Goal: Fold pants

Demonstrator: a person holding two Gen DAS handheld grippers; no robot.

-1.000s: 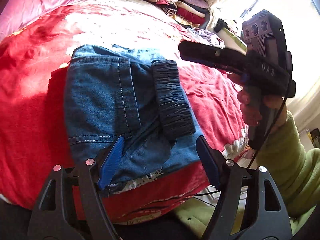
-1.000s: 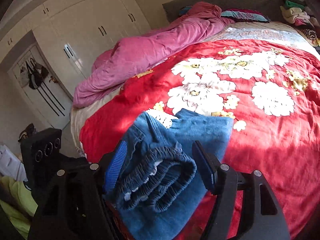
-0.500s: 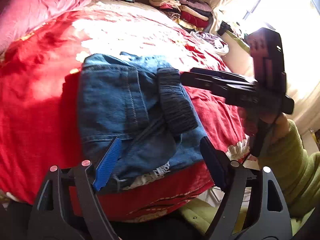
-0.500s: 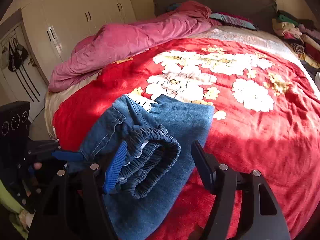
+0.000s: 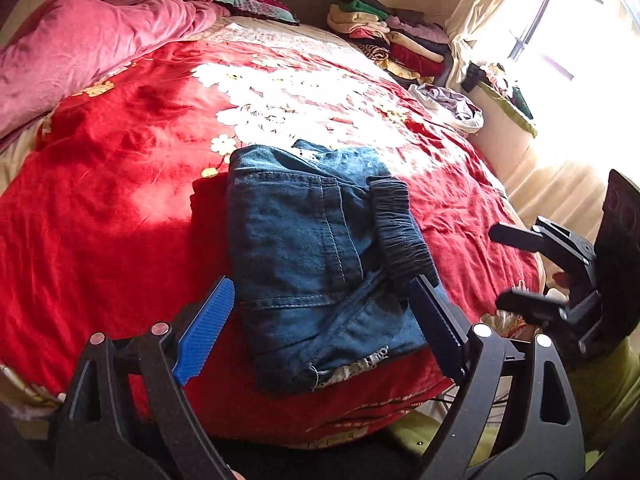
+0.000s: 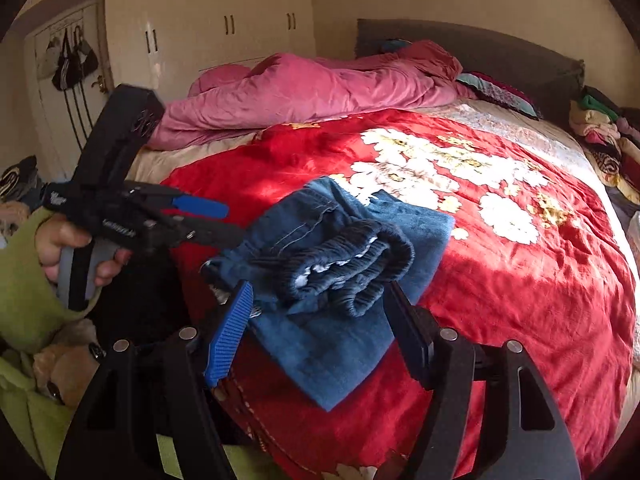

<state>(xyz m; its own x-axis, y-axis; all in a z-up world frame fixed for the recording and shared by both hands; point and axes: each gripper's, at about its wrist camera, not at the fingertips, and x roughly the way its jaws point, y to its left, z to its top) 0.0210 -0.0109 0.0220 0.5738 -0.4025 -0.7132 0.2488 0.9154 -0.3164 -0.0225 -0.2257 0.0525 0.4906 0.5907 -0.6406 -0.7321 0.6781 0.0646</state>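
Both hands have drawn back from the folded blue denim pants (image 5: 320,264): the left gripper (image 5: 324,332), whose jaws have just been opening, now stands spread with nothing pinched, and the right gripper (image 6: 320,328) is spread and empty too. Those pants lie near the front edge of the red floral bedspread (image 5: 120,184). Denim looks soft, fairly heavy; grip the layered edges. Only the right view shows the gathered elastic waistband (image 6: 352,268) bunched on top.

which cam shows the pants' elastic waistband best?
Right wrist: the waistband faces the lens, its gathered layers and pale lining visible. Left wrist shows it only as a dark ribbed strip along the folded pants' right edge.
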